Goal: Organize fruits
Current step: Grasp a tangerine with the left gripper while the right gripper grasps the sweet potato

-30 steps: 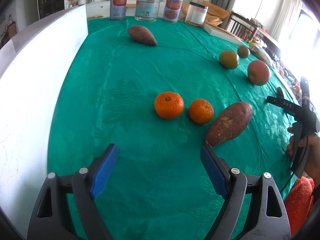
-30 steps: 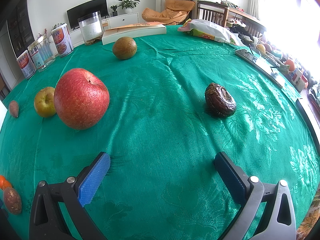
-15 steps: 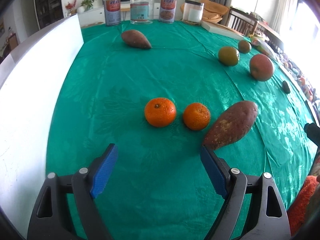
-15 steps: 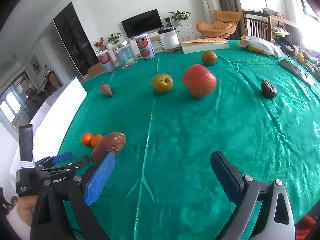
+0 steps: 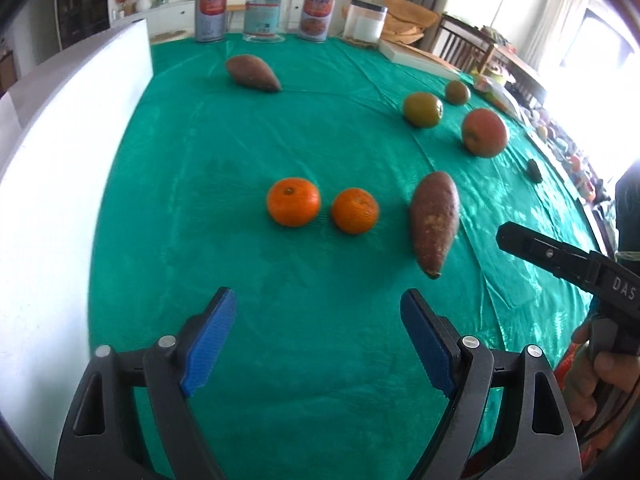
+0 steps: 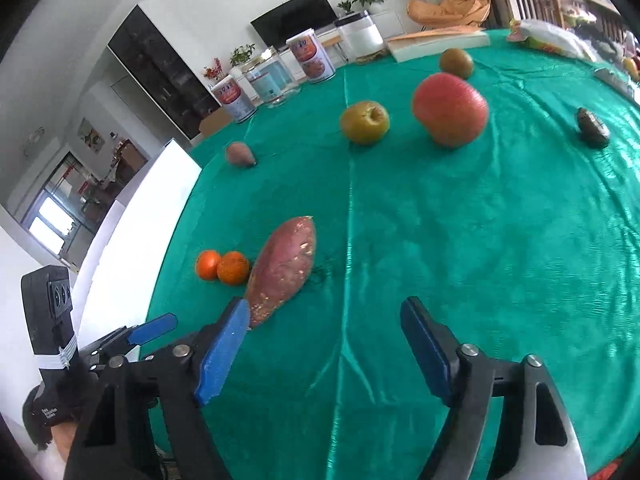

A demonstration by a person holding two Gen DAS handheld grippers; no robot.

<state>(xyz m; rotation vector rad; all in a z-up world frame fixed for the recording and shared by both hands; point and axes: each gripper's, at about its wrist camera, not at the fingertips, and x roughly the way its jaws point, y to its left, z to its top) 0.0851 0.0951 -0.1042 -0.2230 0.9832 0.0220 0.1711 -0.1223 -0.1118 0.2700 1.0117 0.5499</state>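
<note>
The left gripper (image 5: 318,332) is hovering with its jaws wide and nothing between them, above the green cloth of the surface (image 5: 320,140), just as it was a second ago. Ahead of it two oranges (image 5: 293,202) are sitting side by side toward the left edge, with the near sweet potato (image 5: 434,220) just to their right. That sweet potato is now lying more end-on to the left gripper than before.

The right gripper (image 6: 324,332) has swung round from facing the red apple (image 6: 450,108) and the dark wrinkled fruit (image 6: 592,126); it is now pointing at the near sweet potato, whose tip is lying just beside its left pad. Its jaws have just been closing to a middling gap, with only cloth between them.

A second sweet potato (image 5: 252,73) is resting near the far edge, before the cans (image 5: 318,16). The green apple (image 6: 364,122) is sitting beside the red one.
</note>
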